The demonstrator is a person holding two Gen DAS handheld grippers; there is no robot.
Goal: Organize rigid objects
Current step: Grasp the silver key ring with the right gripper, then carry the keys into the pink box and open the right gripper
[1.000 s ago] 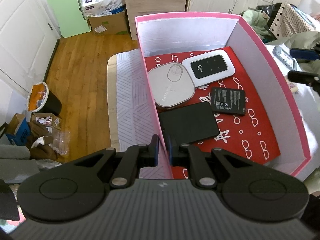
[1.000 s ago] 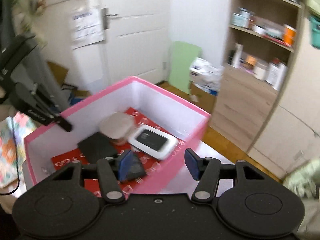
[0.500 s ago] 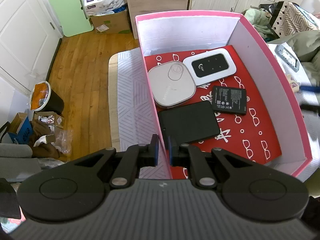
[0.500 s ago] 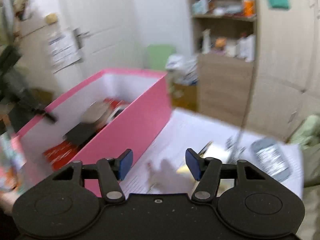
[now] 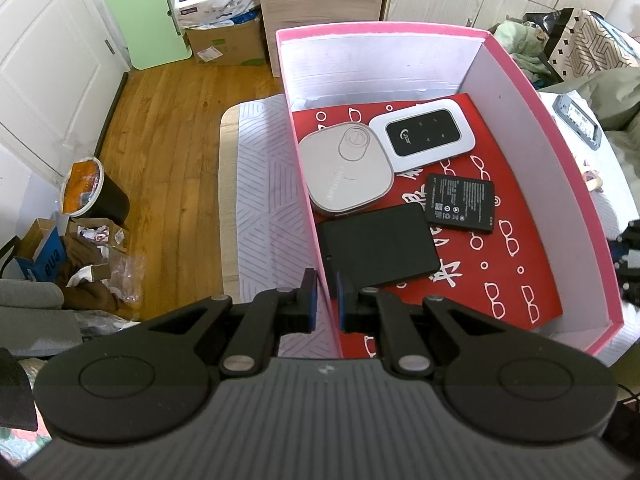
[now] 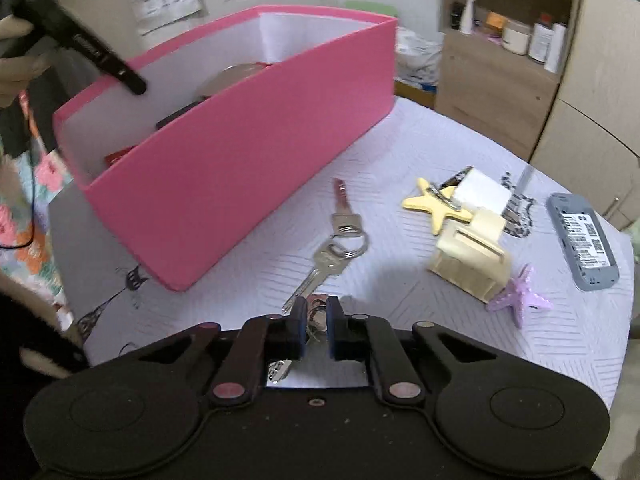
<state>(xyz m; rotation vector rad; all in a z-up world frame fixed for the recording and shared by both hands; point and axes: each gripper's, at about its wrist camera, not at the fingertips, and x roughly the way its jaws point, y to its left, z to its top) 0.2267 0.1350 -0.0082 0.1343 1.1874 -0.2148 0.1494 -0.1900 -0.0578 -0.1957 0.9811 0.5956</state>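
Note:
My left gripper (image 5: pixel 326 302) is shut on the near end of the left wall of the pink box (image 5: pixel 554 152). On the box's red lining lie a grey rounded device (image 5: pixel 346 170), a white router (image 5: pixel 422 136), a black battery (image 5: pixel 460 202) and a flat black case (image 5: pixel 378 250). In the right wrist view, a bunch of keys (image 6: pixel 336 248) lies on the white cloth beside the pink box (image 6: pixel 240 152). My right gripper (image 6: pixel 316 314) is low over the near end of the bunch. Its jaws are closing, with a key ring pinched between the pads.
Right of the keys lie a yellow star (image 6: pixel 432 206), a white cube (image 6: pixel 480 192), a cream block (image 6: pixel 472 260), a purple star (image 6: pixel 520 300) and a grey phone back (image 6: pixel 582 240). A hand (image 6: pixel 12 72) holds the left gripper at the box's far side. Shelves and cupboards stand behind.
My right gripper swung away from above the box and came down to the table beside it, and its jaws went from wide open to nearly shut on the keys. The left gripper stayed still.

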